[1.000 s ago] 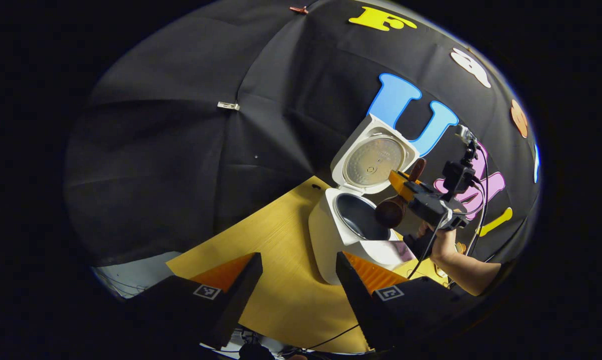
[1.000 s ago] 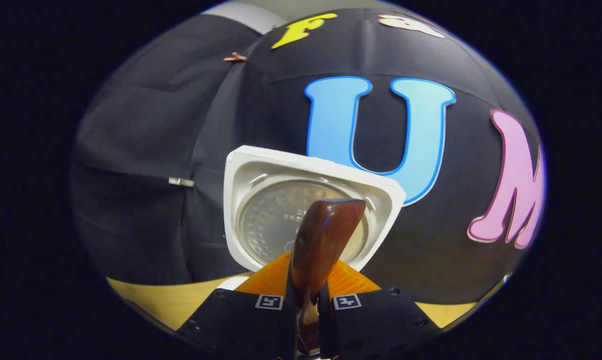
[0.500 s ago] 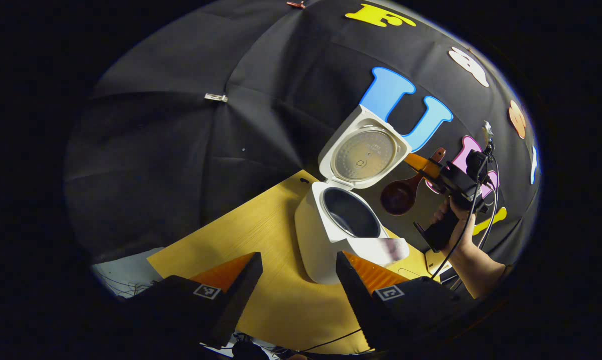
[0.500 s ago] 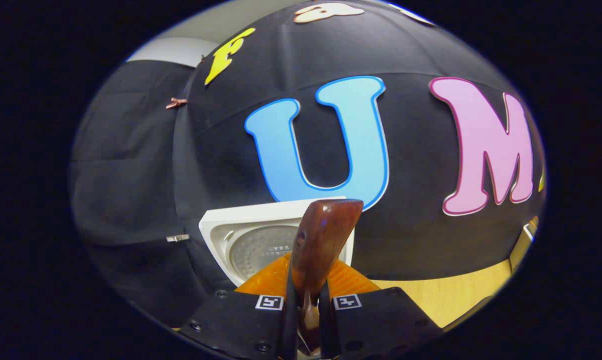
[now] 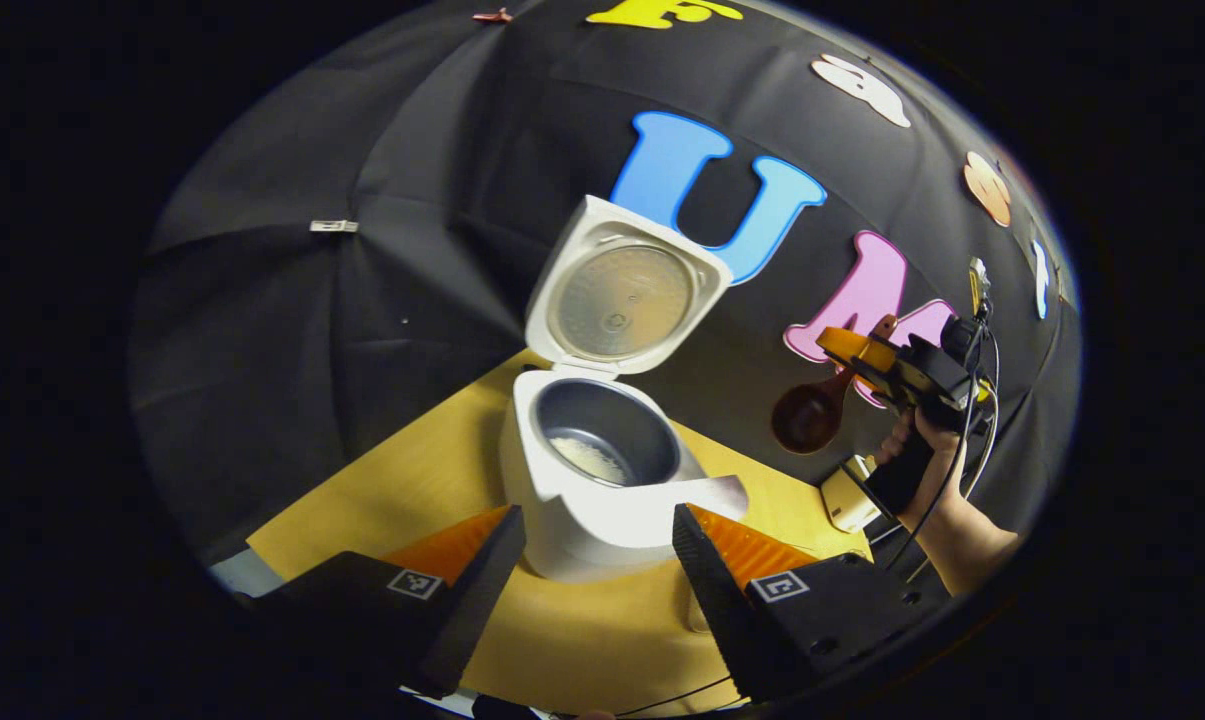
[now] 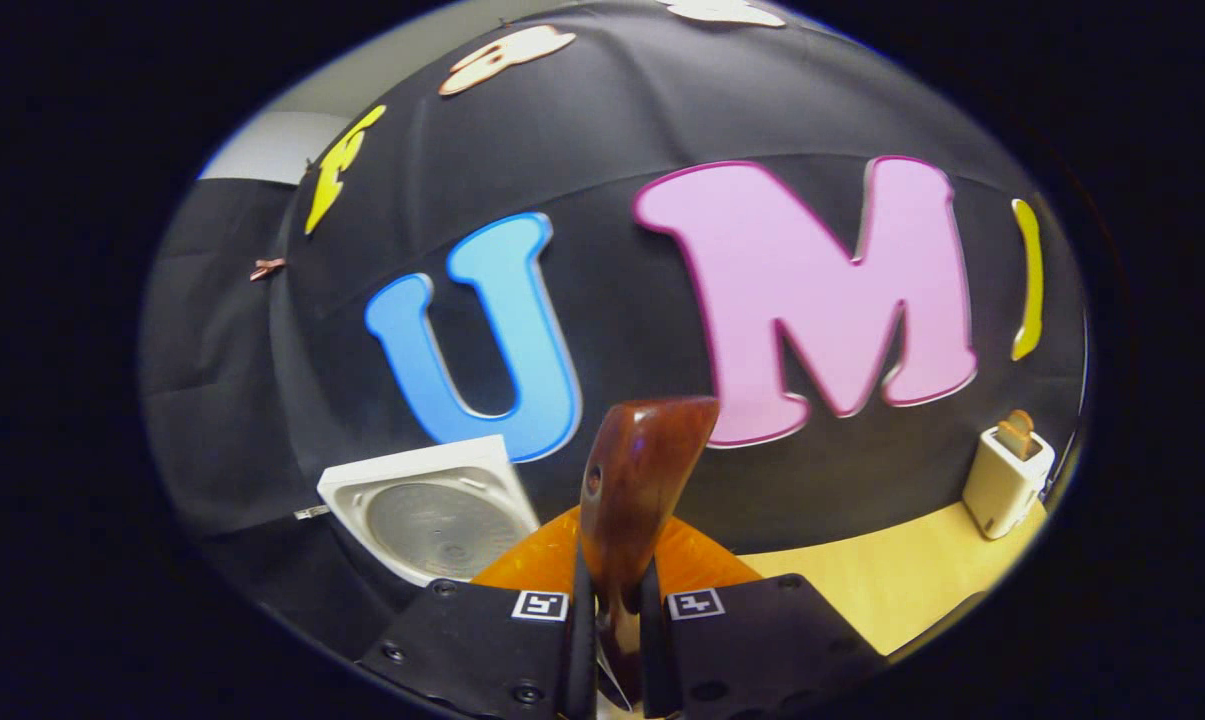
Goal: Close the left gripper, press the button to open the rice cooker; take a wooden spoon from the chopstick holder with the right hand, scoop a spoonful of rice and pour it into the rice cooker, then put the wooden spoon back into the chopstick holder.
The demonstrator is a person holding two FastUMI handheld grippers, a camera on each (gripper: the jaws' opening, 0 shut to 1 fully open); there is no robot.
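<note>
Right gripper [image 6: 610, 640] clamps the wooden spoon [image 6: 637, 480]; left gripper [image 5: 598, 560] gapes before the open rice cooker [image 5: 592, 470], rice inside.

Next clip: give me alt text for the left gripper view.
An open rice cooker with rice in its pot sits on a yellow table. To its right, a hand-held gripper holds a wooden spoon near a chopstick holder.

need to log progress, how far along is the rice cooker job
Done: the rice cooker stands open, lid up, with rice in its pot. In hand: the right gripper is shut on the wooden spoon, held in the air to the cooker's side. Left: returning the spoon to the chopstick holder on the table. The left gripper is open.
</note>
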